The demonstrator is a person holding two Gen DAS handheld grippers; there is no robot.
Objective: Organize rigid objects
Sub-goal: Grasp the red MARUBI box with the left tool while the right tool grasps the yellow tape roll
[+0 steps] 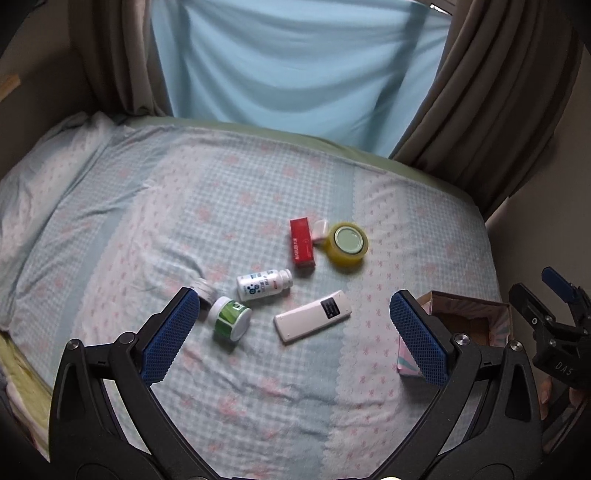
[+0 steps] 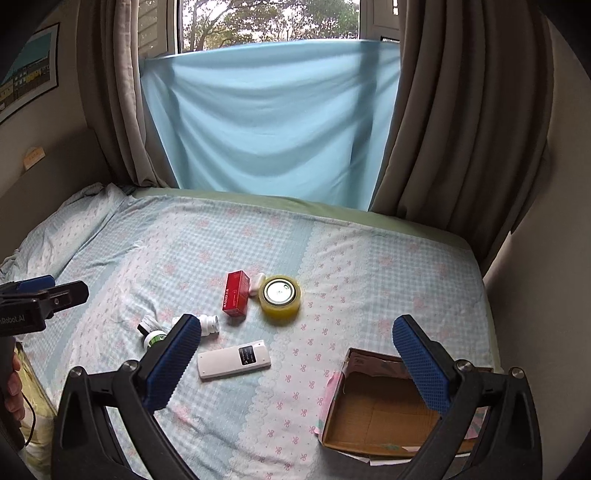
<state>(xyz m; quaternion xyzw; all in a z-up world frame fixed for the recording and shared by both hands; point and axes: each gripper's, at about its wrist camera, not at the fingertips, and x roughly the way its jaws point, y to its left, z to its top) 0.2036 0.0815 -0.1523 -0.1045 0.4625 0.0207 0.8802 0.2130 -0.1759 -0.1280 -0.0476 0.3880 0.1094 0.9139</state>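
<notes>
- Your left tongs (image 1: pixel 295 332) hover over the bed (image 1: pixel 424 229), blue pads spread wide and gripping nothing.
- Between those pads lie a white remote control (image 1: pixel 312 321), face up and slanted, and a green-labelled jar (image 1: pixel 231 317) tipped on its side, close to the left pad.
- Just beyond the jar, a white pill bottle (image 1: pixel 263 284) lies on its side; a small white-lidded jar (image 1: pixel 205 290) peeks out from behind the left pad's tip.
- Farther ahead of your left tongs, a red carton (image 1: pixel 302 242) lies flat, a small white case (image 1: pixel 320 229) wedged between it and a roll of yellowish tape (image 1: pixel 347 243) resting on its flat side.
- Your right tongs (image 2: pixel 297 365) are likewise spread and empty, held above the checked sheet.
- An open cardboard box (image 2: pixel 373 417), its inside bare, sits beneath the right pad of your right tongs; in the left wrist view the same box shows just behind the right pad.
- Through the right wrist view, the remote lies just inside the left pad, with the bottle and jars partly hidden behind that pad.
- Ahead of both tongs, a pale blue cloth (image 2: pixel 266 118) hangs across the window (image 2: pixel 266 22) between brown curtains (image 2: pixel 461 122).
- Each view catches the other tongs at its edge, fingers (image 2: pixel 13 384) around the handle.
</notes>
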